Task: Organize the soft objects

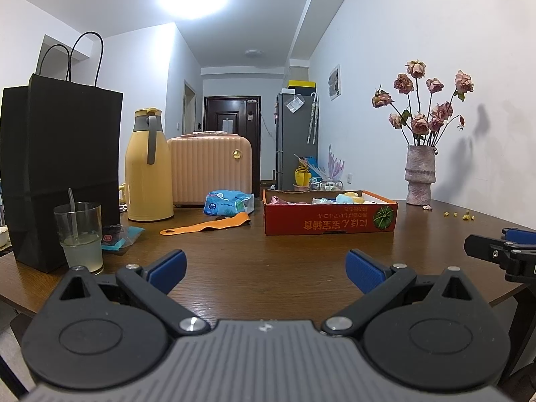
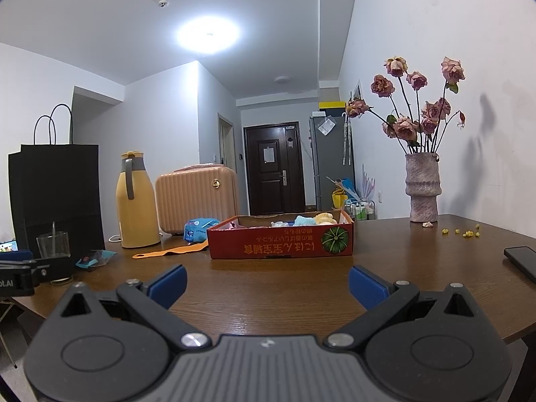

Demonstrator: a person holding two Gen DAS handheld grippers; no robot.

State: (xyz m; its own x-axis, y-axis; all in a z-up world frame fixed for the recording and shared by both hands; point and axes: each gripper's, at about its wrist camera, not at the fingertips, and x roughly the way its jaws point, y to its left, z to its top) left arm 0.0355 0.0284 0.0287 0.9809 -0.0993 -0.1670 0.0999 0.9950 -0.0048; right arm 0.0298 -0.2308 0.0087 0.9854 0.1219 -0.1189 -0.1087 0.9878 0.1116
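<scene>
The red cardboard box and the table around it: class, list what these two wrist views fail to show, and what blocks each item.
- Red cardboard box: its front wall hides most of the soft items in both views.
- Black paper bag: contents unseen, opaque sides.
- Dark phone-like slab: cut off by the right view's edge.
- Yellow bits on the table: too small to identify.

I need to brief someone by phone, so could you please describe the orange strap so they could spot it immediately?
Start at the red cardboard box on the wooden table. Just left of it lies the orange strap, flat and wavy. Unlike the neighbouring blue packet, it is long and thin.
</scene>
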